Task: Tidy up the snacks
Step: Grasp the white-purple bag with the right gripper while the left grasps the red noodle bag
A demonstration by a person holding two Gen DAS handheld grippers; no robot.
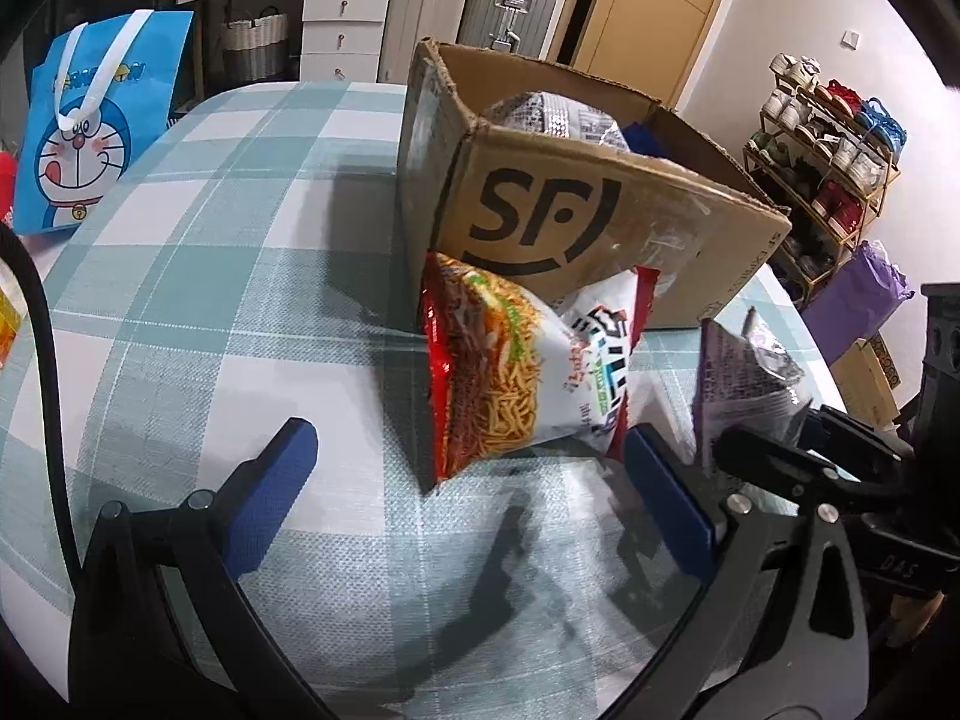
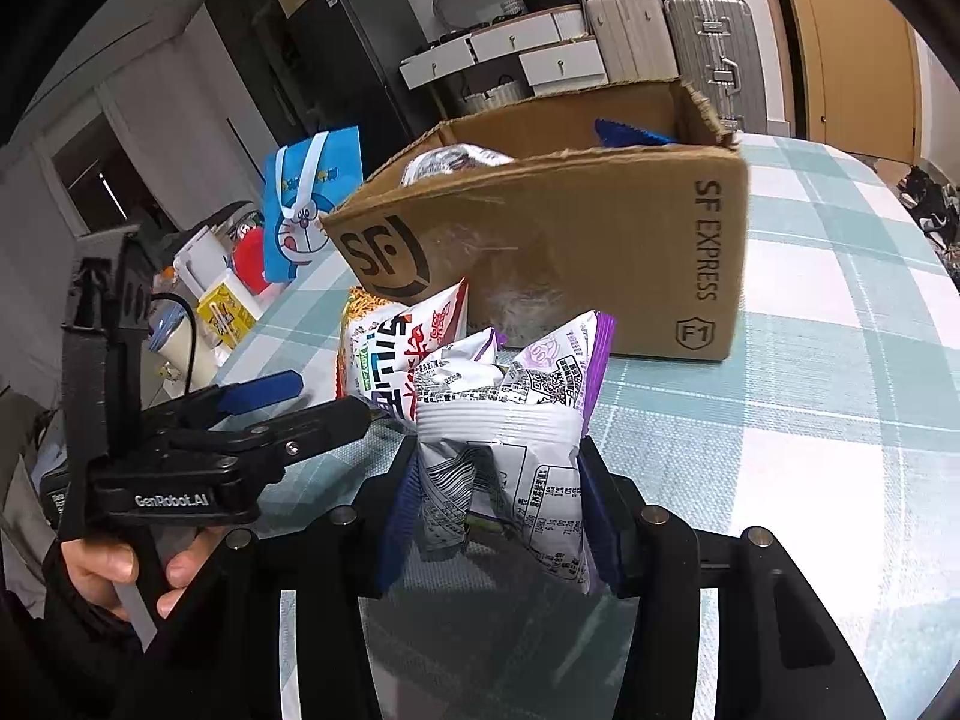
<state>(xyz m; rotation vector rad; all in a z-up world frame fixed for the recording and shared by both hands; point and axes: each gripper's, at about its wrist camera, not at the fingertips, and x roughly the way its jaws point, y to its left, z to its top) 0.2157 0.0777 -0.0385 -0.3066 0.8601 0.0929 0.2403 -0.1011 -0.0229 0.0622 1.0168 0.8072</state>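
An open cardboard SF box [image 1: 606, 222] stands on the checked tablecloth and holds a silver snack bag [image 1: 558, 117] and something blue. A red and white noodle snack bag [image 1: 516, 372] leans against the box front, just ahead of my open, empty left gripper [image 1: 468, 450]. My right gripper [image 2: 495, 474] is shut on a purple and white snack bag [image 2: 528, 420], held just above the table in front of the box [image 2: 600, 252]. That bag also shows in the left wrist view [image 1: 744, 378]. The noodle bag [image 2: 402, 348] lies to its left.
A blue Doraemon bag [image 1: 90, 126] stands at the table's far left edge, with small items beside it [image 2: 228, 306]. Drawers and suitcases [image 1: 504, 0] stand behind the table. A shoe rack [image 1: 828, 168] is at the right.
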